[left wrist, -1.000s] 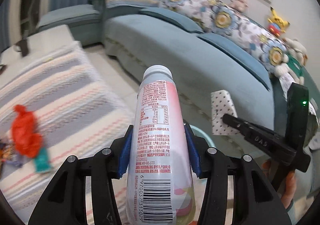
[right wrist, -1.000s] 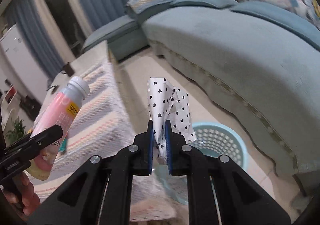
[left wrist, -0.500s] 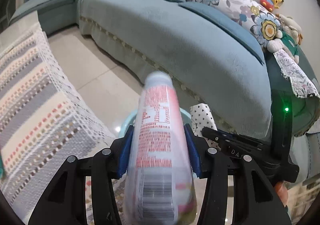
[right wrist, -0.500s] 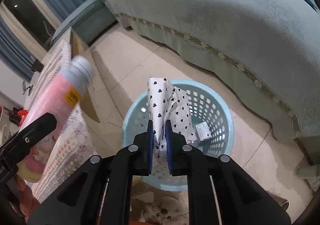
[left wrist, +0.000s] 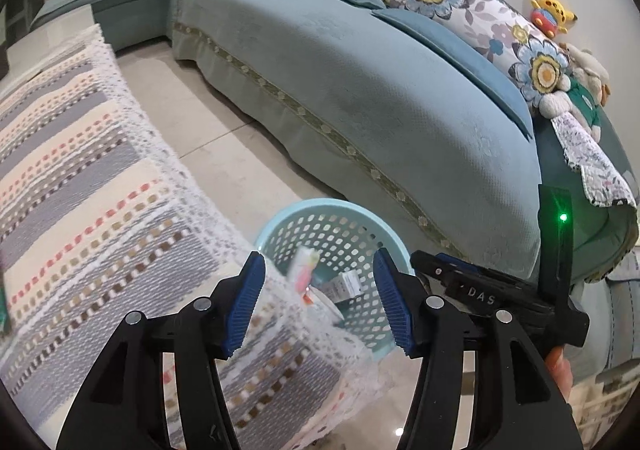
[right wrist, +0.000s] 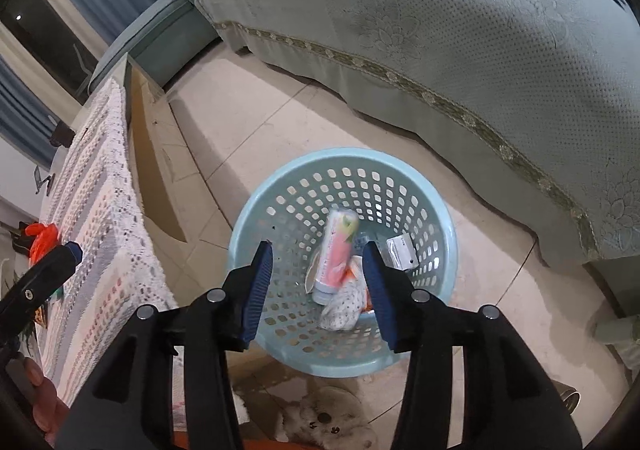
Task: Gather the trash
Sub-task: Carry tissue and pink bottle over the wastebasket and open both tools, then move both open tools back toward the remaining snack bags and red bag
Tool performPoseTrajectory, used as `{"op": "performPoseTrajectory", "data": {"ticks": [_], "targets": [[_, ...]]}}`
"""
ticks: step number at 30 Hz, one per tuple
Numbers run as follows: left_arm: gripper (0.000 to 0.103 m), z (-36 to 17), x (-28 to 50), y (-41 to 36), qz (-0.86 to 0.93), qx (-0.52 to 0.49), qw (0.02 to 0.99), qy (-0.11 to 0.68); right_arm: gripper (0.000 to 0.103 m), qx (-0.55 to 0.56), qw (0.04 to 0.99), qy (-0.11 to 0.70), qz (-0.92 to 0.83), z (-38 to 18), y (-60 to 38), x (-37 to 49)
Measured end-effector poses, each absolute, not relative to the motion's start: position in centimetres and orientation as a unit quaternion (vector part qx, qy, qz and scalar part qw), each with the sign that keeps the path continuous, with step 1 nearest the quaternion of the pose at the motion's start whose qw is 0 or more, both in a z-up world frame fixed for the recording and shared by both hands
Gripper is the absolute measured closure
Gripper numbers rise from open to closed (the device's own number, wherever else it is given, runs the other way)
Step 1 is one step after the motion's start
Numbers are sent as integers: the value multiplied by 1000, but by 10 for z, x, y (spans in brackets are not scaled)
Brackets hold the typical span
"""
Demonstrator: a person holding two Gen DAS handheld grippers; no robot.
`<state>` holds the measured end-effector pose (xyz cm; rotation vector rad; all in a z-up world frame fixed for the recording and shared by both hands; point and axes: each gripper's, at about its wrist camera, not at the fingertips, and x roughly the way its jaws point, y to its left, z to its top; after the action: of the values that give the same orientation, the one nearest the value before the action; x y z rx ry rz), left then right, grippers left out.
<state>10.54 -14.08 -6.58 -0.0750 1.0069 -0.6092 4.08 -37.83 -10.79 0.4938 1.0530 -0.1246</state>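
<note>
Both the left gripper [left wrist: 318,300] and the right gripper [right wrist: 318,290] were found built of black plastic arms, fitted with ribbed blue pads [left wrist: 245,302] and silver pivot screws, the right marked "DAS" and lit green.

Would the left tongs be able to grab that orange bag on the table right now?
Probably not straight away. The left tongs, jaws opening and empty, point down at the basket beside the table, while the orange bag lies farther back on the striped cloth, behind them. Nothing blocks it, though.
</note>
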Motion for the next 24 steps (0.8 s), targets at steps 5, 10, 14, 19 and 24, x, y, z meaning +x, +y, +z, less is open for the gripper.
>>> {"op": "performPoseTrajectory", "data": {"ticks": [5, 10, 14, 19, 24], "targets": [[48, -50, 98, -116, -277, -52, 841, 462, 60, 214, 847, 485, -40, -86, -358, 42], [48, -23, 87, -71, -257, -78, 860, 434, 60, 183, 870, 457, -9, -54, -322, 44], [48, -2, 79, -22, -228, -103, 878, 408, 60, 156, 892, 422, 31, -21, -282, 48], [48, 18, 67, 58, -161, -135, 902, 377, 60, 126, 907, 392, 88, 11, -221, 60], [48, 25, 53, 142, -80, -161, 916, 358, 60, 94, 908, 383, 142, 28, -154, 79]]}}
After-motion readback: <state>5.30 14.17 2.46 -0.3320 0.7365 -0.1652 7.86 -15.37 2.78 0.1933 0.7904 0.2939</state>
